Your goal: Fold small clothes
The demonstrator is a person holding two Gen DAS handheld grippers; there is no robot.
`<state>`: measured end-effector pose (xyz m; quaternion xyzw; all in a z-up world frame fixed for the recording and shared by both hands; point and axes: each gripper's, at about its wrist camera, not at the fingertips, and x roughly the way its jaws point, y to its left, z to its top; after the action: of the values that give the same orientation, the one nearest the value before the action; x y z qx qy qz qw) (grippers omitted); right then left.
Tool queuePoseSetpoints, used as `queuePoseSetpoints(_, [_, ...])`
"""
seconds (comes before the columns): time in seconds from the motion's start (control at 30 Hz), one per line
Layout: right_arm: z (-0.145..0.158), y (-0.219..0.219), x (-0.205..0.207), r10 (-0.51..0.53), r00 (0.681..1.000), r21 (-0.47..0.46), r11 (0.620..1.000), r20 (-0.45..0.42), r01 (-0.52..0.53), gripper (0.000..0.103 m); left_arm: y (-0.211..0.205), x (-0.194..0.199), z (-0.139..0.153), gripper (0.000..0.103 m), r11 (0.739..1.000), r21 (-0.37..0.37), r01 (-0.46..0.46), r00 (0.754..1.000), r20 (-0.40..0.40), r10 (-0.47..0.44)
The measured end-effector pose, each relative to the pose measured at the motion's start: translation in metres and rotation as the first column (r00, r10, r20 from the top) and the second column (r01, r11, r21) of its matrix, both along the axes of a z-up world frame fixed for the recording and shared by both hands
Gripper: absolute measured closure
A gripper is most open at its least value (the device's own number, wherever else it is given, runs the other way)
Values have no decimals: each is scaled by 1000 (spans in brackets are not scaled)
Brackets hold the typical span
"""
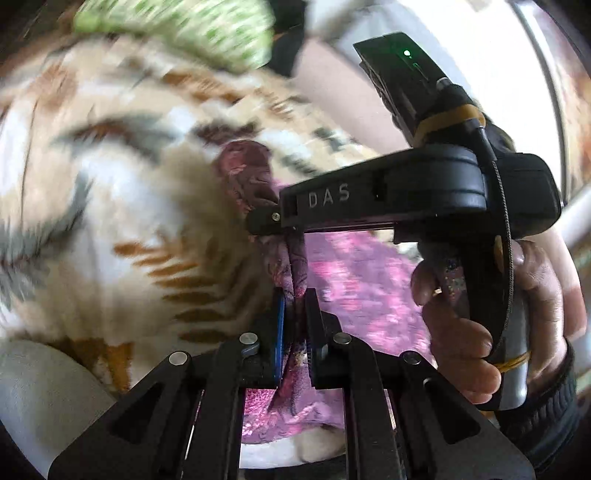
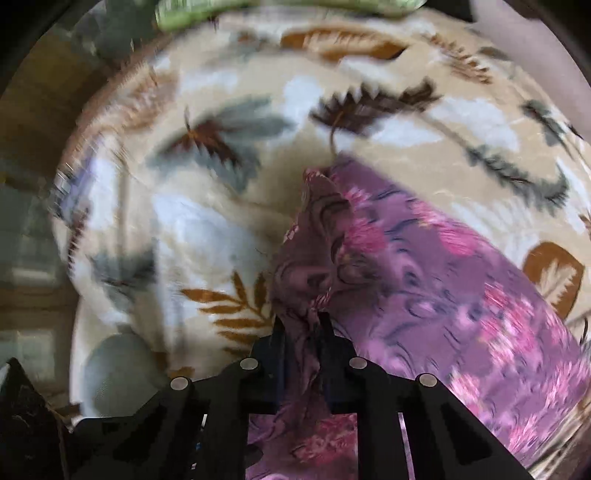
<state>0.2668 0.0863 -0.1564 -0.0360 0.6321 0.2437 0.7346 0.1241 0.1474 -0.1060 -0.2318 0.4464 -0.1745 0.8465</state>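
Note:
A small purple garment with pink flowers [image 2: 424, 266] lies partly on a cream leaf-patterned blanket [image 2: 207, 206]. My right gripper [image 2: 301, 328] is shut on a bunched edge of it, the cloth rising ahead of the fingers. In the left wrist view my left gripper [image 1: 295, 306] is shut on another fold of the same garment [image 1: 354, 280]. The right gripper's body [image 1: 406, 192], marked DAS, is held by a hand [image 1: 461, 332] just ahead and right of my left gripper, its fingers close to mine. Both views are motion-blurred.
A green-and-white patterned cloth [image 1: 192, 26] lies at the blanket's far edge, also in the right wrist view [image 2: 192, 11]. A pale wall and metal rails [image 1: 554, 110] are to the right. Dark floor [image 2: 33, 184] lies beyond the blanket's left edge.

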Motion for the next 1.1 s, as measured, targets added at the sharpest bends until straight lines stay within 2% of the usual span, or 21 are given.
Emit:
queuePoseSetpoints(0.07, [31, -35, -15, -59, 997, 127, 991, 49, 52, 89, -18, -8, 21, 94, 999, 4, 40, 999, 34, -40])
queuePoseSetpoints(0.17, [61, -95, -41, -172, 981, 303, 943, 88, 138, 89, -59, -19, 54, 95, 988, 61, 138, 986, 82, -143])
queuePoseSetpoints(0.27, [78, -167, -70, -308, 947, 464, 854, 88, 235, 90, -110, -23, 71, 95, 962, 137, 235, 965, 88, -248])
queuePoseSetpoints(0.33, [80, -203, -82, -379, 922, 531, 798, 75, 285, 90, -147, -27, 73, 95, 936, 175, 305, 943, 81, -322])
queuePoseSetpoints(0.37, [78, -231, -90, -422, 904, 574, 756, 61, 314, 90, -169, -27, 72, 95, 920, 196, 339, 931, 74, -358])
queuePoseSetpoints(0.5, [59, -308, -107, -531, 847, 658, 641, 7, 396, 91, -240, -26, 61, 94, 864, 262, 430, 889, 44, -456])
queuePoseSetpoints(0.63, [27, -374, -114, -609, 791, 706, 532, -66, 468, 91, -301, -15, 33, 94, 824, 292, 485, 865, -21, -502])
queuePoseSetpoints(0.73, [-4, -417, -114, -644, 755, 700, 483, -123, 526, 91, -336, -2, 0, 94, 798, 317, 513, 853, -83, -515])
queuePoseSetpoints(0.87, [-56, -443, -118, -681, 708, 679, 432, -186, 593, 91, -360, 3, -44, 95, 773, 326, 544, 838, -168, -519])
queuePoseSetpoints(0.93, [-82, -450, -120, -694, 667, 657, 373, -272, 656, 91, -366, 0, -56, 95, 765, 334, 551, 834, -196, -516])
queuePoseSetpoints(0.97, [-82, -452, -121, -697, 662, 654, 369, -276, 661, 91, -367, 0, -58, 94, 767, 332, 549, 836, -197, -513])
queuePoseSetpoints(1.0, [-77, -453, -120, -704, 665, 658, 380, -249, 650, 91, -370, 2, -56, 94, 772, 329, 544, 839, -187, -511])
queuePoseSetpoints(1.1, [-66, -452, -111, -721, 674, 642, 441, -163, 627, 91, -373, 2, -50, 93, 780, 341, 525, 850, -166, -500])
